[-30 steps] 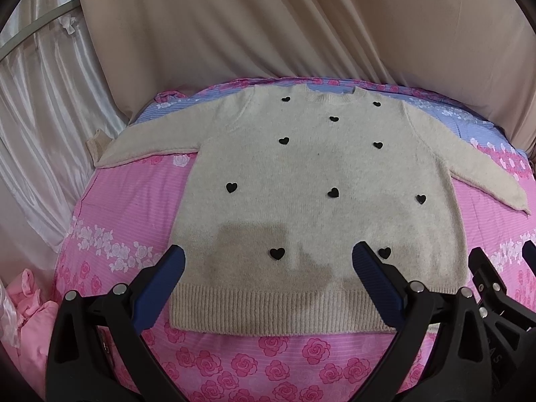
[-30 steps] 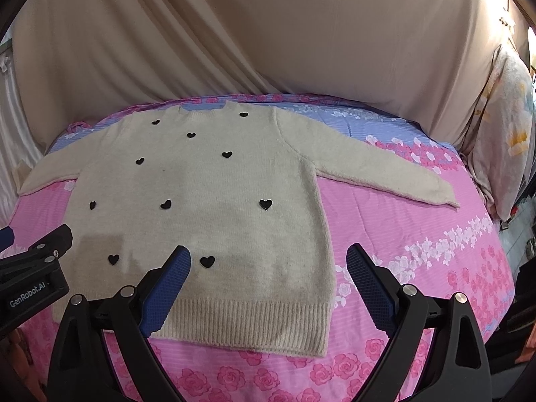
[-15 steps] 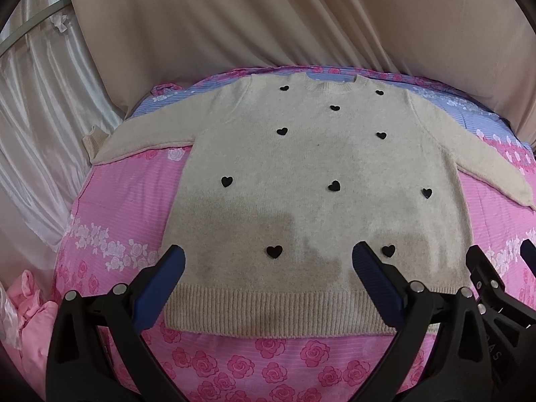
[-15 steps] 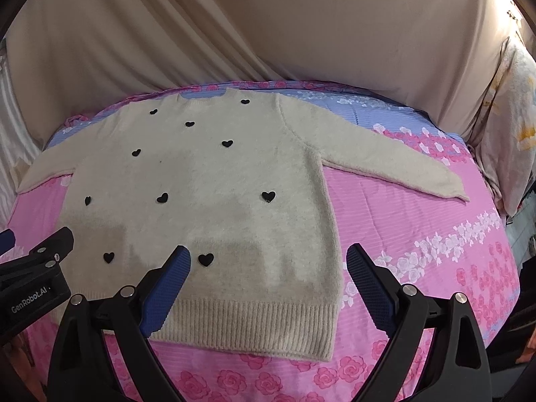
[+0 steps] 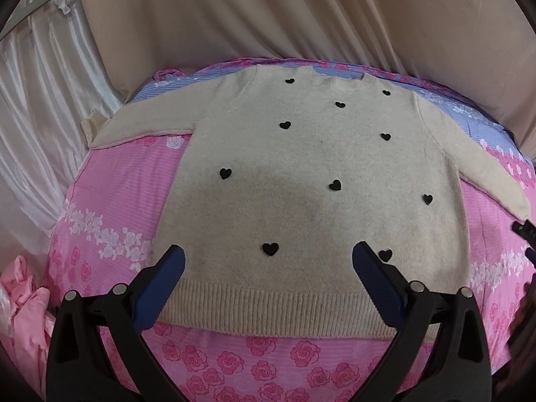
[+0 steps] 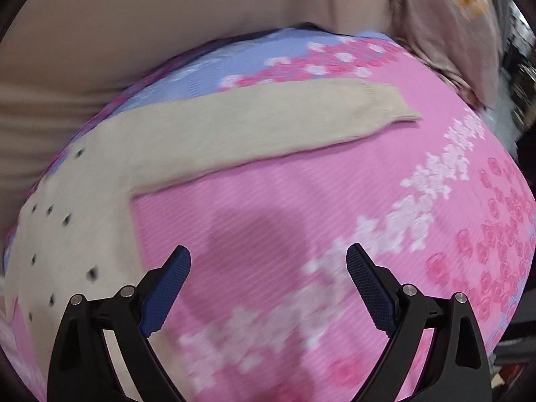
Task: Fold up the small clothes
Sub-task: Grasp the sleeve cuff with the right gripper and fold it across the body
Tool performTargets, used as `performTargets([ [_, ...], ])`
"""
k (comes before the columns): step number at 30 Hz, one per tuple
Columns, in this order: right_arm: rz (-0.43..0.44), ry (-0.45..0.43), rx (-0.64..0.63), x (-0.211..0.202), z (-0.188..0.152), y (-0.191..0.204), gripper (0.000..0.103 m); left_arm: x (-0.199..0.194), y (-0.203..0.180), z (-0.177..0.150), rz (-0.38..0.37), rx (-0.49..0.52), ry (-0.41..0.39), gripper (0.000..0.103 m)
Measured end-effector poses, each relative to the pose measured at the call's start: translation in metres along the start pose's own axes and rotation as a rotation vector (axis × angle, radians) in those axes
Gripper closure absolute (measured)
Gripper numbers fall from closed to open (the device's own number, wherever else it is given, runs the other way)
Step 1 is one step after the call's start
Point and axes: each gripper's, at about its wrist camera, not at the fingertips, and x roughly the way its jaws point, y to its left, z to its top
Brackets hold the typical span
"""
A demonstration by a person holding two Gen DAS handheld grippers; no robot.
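A beige knit sweater (image 5: 311, 181) with small black hearts lies flat and face up on the bed, both sleeves spread out. My left gripper (image 5: 268, 261) hovers open over the ribbed hem, nothing between its blue pads. In the right wrist view the sweater's right sleeve (image 6: 268, 124) stretches across the pink sheet, its cuff at the right end. My right gripper (image 6: 268, 261) hangs open above bare pink sheet, below the sleeve and right of the sweater's body (image 6: 67, 234). That view is blurred by motion.
The bed carries a pink sheet (image 5: 110, 197) with rose print and a blue band at the far side. Beige curtains (image 5: 268, 13) hang behind it. Pink cloth (image 5: 20, 301) is bunched at the bed's left edge. A pale pillow (image 6: 445, 20) sits at the far right.
My right gripper has swung right, away from the hem to the area under the right sleeve. My left gripper has moved slightly forward over the hem. Both stay open.
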Motion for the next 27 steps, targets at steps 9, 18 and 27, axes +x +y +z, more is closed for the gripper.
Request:
performTargets([
  [9,0.019,0.046,0.299,0.114,0.110,-0.128,0.007,0.007,-0.011,0.008,0.115,0.004,0.039,0.005],
  [18,0.179,-0.127,0.221,0.072,0.148,-0.070,0.093,0.023,-0.012,0.013,0.105,0.001,0.073,0.005],
  [27,0.703,-0.170,-0.337,-0.076,0.130,0.251,0.088,0.031,0.014,0.015,-0.007,-0.094,0.063,0.005],
])
